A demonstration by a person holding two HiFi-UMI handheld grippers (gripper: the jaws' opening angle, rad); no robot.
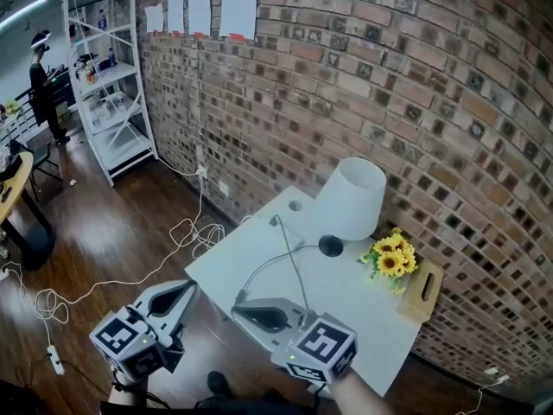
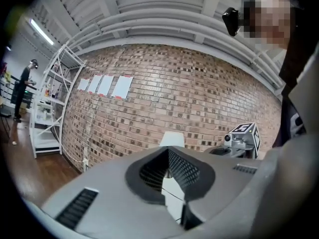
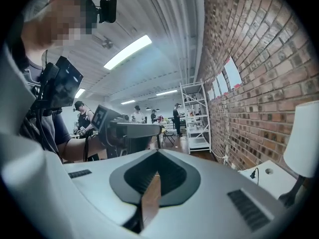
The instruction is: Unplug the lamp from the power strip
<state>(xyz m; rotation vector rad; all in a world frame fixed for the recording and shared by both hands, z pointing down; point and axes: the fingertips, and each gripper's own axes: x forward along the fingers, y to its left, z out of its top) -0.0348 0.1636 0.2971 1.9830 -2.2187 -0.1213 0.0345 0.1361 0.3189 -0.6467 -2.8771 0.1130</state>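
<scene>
A lamp with a white shade (image 1: 352, 199) and a black base (image 1: 331, 245) stands at the back of a white table (image 1: 363, 309). Its thin grey cable (image 1: 268, 266) loops over the tabletop to the near edge. On the wooden floor at the left lies a white power strip (image 1: 55, 359) with a white cord. My left gripper (image 1: 188, 288) is shut and empty, off the table's left corner. My right gripper (image 1: 238, 309) is shut and empty above the table's near edge. The shade (image 2: 172, 140) shows beyond the left tips (image 2: 168, 148). The right tips (image 3: 157, 152) point away from the lamp (image 3: 304, 143).
Yellow flowers (image 1: 390, 256) and a wooden box (image 1: 421, 290) sit at the table's right end by the brick wall. White cords (image 1: 186, 232) coil on the floor below a wall socket. A white metal shelf (image 1: 108, 76) and a person (image 1: 43, 85) stand far left.
</scene>
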